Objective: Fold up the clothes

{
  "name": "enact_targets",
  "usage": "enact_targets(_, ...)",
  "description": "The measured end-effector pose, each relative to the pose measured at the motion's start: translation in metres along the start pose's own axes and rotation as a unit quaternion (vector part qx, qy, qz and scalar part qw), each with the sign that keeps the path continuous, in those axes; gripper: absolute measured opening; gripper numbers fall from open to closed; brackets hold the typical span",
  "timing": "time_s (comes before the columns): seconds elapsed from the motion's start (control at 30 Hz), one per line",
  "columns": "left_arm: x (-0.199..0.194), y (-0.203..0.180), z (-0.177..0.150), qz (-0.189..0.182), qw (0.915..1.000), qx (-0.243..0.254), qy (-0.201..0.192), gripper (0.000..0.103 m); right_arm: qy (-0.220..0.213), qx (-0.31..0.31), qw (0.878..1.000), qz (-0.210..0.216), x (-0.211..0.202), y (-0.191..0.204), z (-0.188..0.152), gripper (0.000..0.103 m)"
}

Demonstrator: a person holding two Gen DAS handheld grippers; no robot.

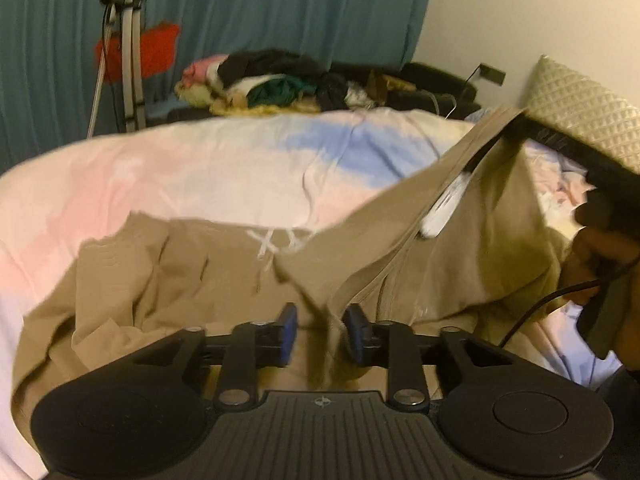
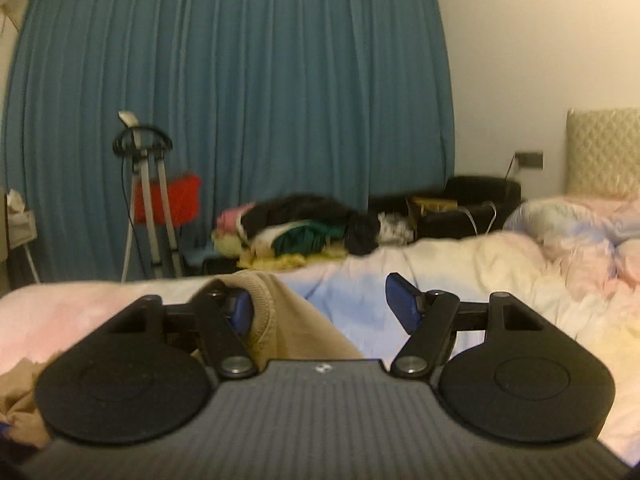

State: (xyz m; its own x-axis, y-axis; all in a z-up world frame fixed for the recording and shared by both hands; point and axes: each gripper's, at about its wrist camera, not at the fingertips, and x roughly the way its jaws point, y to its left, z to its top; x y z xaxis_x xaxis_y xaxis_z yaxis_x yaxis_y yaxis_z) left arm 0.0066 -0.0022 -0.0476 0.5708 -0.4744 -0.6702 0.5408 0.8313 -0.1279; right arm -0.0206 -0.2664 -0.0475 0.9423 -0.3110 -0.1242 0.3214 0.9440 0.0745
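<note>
the tan garment [image 1: 180, 280] lies rumpled on the pastel duvet [image 1: 200, 168]. left gripper [image 1: 320, 330] pads apart around a hanging fold. right gripper [image 2: 320, 308] spread wide, ribbed hem draped over its nine o'clock finger.

We see a tan garment [image 1: 168, 280] lying rumpled on the bed's pastel cover, its plain fabric creased into soft folds. One part is raised toward the upper right of the left wrist view, showing a ribbed hem and a white tag [image 1: 442, 210] inside. A narrow fold of it hangs near the bottom of that view. In the right wrist view its ribbed edge [image 2: 272, 304] curls upward.
</note>
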Motion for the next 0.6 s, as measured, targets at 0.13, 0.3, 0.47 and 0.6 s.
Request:
enact_targets(0.13, 0.017, -0.001, 0.001, 0.006, 0.9997, -0.010, 0.020, 0.049, -0.022, 0.017, 1.000, 0.003, -0.013, -0.008, 0.007, 0.069)
enact_targets(0.3, 0.026, -0.009, -0.002, 0.058, 0.9982, 0.013, 0.014, 0.055, -0.051, 0.035, 0.998, 0.004, -0.025, -0.018, 0.014, 0.070)
enact_targets(0.47, 0.014, -0.008, -0.001, 0.111, 0.9935, 0.012, -0.023, 0.055, -0.050, 0.030, 0.998, -0.006, -0.024, -0.018, 0.014, 0.070)
enact_targets(0.6, -0.005, 0.006, 0.007, 0.139, 0.9868, -0.035, -0.075, 0.055, -0.038, 0.019, 0.999, -0.015, -0.018, -0.014, 0.010, 0.070)
